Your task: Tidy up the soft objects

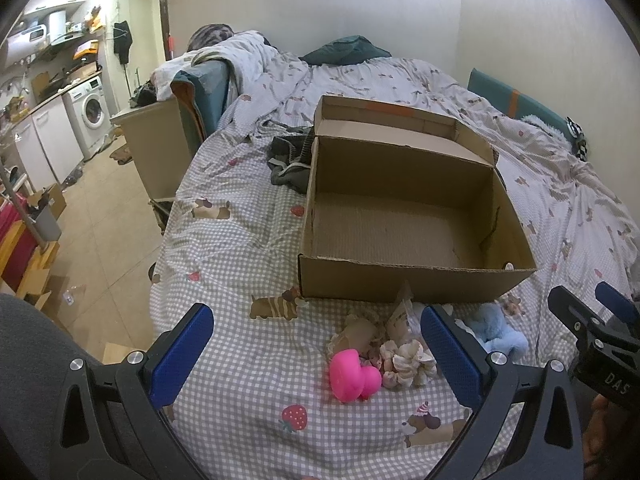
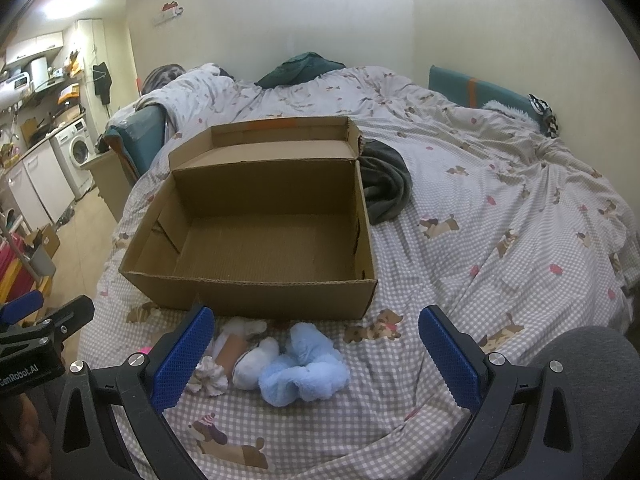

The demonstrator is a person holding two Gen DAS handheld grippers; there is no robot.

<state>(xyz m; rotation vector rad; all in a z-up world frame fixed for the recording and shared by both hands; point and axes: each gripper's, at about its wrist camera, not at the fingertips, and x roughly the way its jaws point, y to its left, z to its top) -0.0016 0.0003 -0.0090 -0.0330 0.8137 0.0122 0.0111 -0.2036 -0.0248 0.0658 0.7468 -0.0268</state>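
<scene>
An open, empty cardboard box [image 1: 400, 216] [image 2: 256, 236] sits on the bed. In front of it lies a small pile of soft things: a pink heart-shaped plush [image 1: 354, 376], a cream scrunchie [image 1: 406, 362] [image 2: 208, 376], a fluffy light blue scrunchie [image 2: 304, 368] [image 1: 500, 330] and a white-and-tan plush [image 2: 244, 350]. My left gripper [image 1: 318, 354] is open and empty, just above the bed with the pink plush and cream scrunchie between its fingers. My right gripper [image 2: 316, 354] is open and empty, with the blue scrunchie between its fingers.
The bed has a grey checked sheet [image 1: 248, 240] with dog prints. A dark grey garment [image 2: 386, 184] lies behind the box. A rumpled duvet [image 1: 280, 64] and a green pillow [image 2: 300, 66] are at the head. Floor and a washing machine [image 1: 90, 114] are to the left.
</scene>
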